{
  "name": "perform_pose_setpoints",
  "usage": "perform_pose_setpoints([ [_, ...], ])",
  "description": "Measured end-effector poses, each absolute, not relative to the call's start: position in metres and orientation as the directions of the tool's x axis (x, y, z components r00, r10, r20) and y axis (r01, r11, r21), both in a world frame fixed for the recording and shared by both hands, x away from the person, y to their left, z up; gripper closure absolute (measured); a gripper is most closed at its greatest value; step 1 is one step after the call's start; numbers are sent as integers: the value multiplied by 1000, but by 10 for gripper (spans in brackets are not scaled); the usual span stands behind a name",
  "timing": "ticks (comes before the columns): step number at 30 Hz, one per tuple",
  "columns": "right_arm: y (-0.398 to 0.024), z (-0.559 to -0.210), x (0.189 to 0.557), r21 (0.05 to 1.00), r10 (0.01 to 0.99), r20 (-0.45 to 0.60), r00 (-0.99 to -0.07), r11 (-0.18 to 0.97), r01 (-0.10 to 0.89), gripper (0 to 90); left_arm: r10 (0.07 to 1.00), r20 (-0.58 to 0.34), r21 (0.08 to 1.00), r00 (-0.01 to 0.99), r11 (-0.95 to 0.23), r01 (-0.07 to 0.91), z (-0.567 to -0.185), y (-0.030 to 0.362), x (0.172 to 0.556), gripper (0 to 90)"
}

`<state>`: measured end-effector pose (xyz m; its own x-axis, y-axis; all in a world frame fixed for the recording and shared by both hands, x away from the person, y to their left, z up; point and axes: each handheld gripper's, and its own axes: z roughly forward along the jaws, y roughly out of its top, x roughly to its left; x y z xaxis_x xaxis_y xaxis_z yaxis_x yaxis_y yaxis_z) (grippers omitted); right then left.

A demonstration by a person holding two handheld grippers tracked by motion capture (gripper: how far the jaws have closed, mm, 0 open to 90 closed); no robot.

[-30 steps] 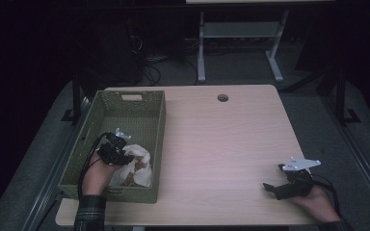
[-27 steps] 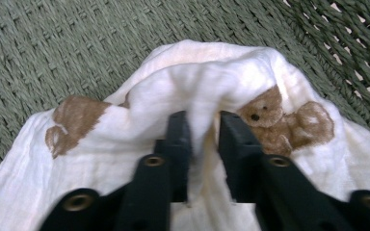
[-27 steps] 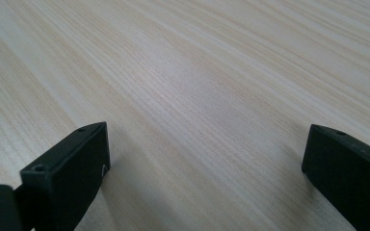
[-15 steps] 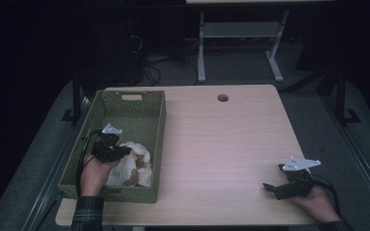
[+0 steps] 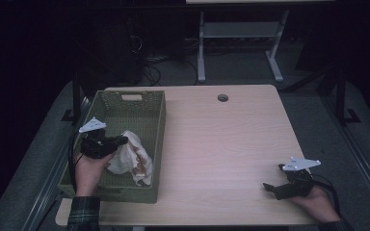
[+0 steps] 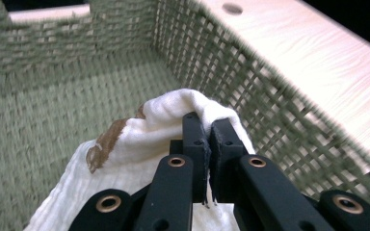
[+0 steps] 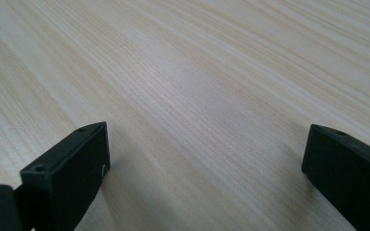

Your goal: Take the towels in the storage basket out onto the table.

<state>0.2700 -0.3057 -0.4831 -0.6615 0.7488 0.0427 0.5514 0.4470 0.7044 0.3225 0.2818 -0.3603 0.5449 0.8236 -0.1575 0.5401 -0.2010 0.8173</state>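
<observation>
Left gripper (image 6: 207,126) fingers pinch cloth (image 6: 139,144), fold hidden between; right gripper (image 7: 204,159) fingers apart, tips cropped.

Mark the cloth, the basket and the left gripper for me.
cloth (image 6: 173,108), left gripper view, on the raised white fold.
basket (image 5: 131,97), high view, on the far wall at its handle slot.
left gripper (image 6: 208,127), left gripper view, midway between its fingertips.

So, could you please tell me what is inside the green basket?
A white cloth with brown stains lies in the basket, pinched by the left gripper. Whatever is beneath the cloth is covered.
</observation>
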Motion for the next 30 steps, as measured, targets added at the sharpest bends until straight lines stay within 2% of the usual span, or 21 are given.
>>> perform_pose_setpoints([
  [13,-306,-483,270,705,749,43,-661,446,551,26,794,-140,885,592,-168,435,-320,276,320,870],
  [30,-306,-483,270,707,749,43,-661,445,550,26,722,-130,926,680,-156,343,-262,253,330,873],
])
